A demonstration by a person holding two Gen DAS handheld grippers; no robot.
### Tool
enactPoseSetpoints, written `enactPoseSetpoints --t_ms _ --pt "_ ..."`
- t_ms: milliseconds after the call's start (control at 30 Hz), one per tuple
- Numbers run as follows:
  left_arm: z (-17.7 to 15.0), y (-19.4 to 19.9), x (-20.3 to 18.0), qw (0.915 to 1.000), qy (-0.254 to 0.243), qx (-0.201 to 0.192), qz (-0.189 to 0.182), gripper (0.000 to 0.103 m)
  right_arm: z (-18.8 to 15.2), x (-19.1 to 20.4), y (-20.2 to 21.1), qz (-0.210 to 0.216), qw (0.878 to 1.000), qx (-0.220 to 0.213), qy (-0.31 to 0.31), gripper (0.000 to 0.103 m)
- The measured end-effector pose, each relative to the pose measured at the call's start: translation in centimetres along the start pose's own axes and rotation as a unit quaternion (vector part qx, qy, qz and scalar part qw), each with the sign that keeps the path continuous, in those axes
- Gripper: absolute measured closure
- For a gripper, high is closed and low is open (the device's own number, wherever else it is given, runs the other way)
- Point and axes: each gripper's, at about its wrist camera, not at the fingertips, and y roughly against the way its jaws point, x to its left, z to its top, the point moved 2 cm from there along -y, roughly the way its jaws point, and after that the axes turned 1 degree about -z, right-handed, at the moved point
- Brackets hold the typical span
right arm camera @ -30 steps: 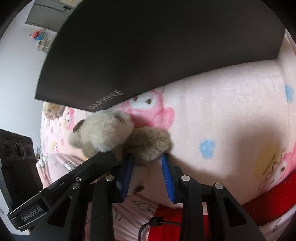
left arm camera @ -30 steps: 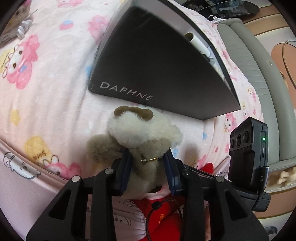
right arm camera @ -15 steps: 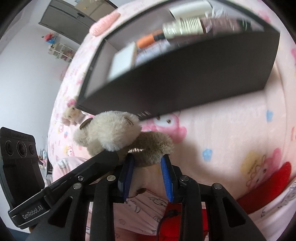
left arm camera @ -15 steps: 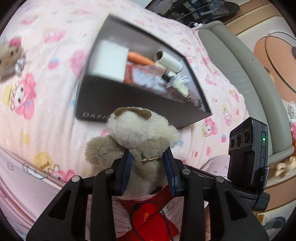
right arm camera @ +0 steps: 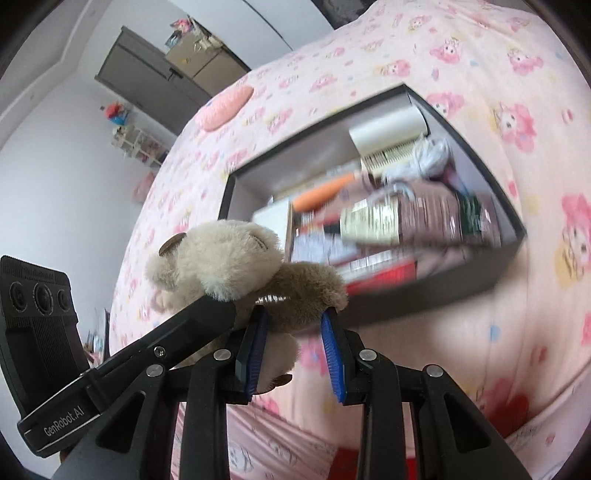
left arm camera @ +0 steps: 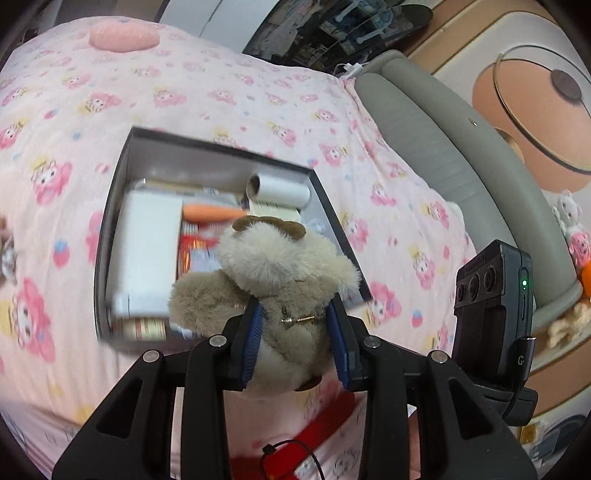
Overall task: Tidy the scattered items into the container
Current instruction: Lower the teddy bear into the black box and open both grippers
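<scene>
A beige plush bear (left arm camera: 280,266) hangs in the air in front of and above the near wall of the dark open box (left arm camera: 110,221). My left gripper (left arm camera: 295,332) is shut on its body. My right gripper (right arm camera: 295,339) is shut on a brown limb of the same bear (right arm camera: 229,258), with the left gripper's black finger (right arm camera: 192,328) crossing in from the left. The box (right arm camera: 424,291) lies on a pink patterned bedspread. It holds a white carton (left arm camera: 147,236), an orange stick (left arm camera: 214,212), a white roll (left arm camera: 279,192) and several packets.
A pink cushion (left arm camera: 122,35) lies at the far end of the bed. A grey padded bed edge (left arm camera: 424,122) runs along the right, with small plush toys (left arm camera: 570,225) beyond it. Another small toy (left arm camera: 5,254) lies on the bedspread at the left edge.
Both grippers have risen together with the bear, from low against the box's front wall to above it. The inside of the box has come into view.
</scene>
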Motion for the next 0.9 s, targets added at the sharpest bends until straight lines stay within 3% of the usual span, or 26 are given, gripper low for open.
enactPoseSetpoints --t_ms 200,433,700,900 --pt "5.4 -2.0 2.7 0.9996 0.023 -0.009 0.014 0.070 5.1 0.3 -2.3 0.010 0.999 0.028 -0.013 0.076" --pt "9.5 -6.5 6.0 0.9983 0.056 0.015 0.001 0.070 9.8 -0.4 -6.6 -0.017 0.998 0.060 -0.013 0.075" --pt "11.0 -12.4 7.9 0.9910 0.124 0.029 -0.040 0.070 13.1 -3.5 -8.8 -0.063 0.996 0.059 -0.028 0.075" --pt "11.7 -14.3 8.3 0.9902 0.128 0.054 -0.008 0.064 13.0 -5.8 -8.9 -0.096 0.993 0.055 -0.052 0.075"
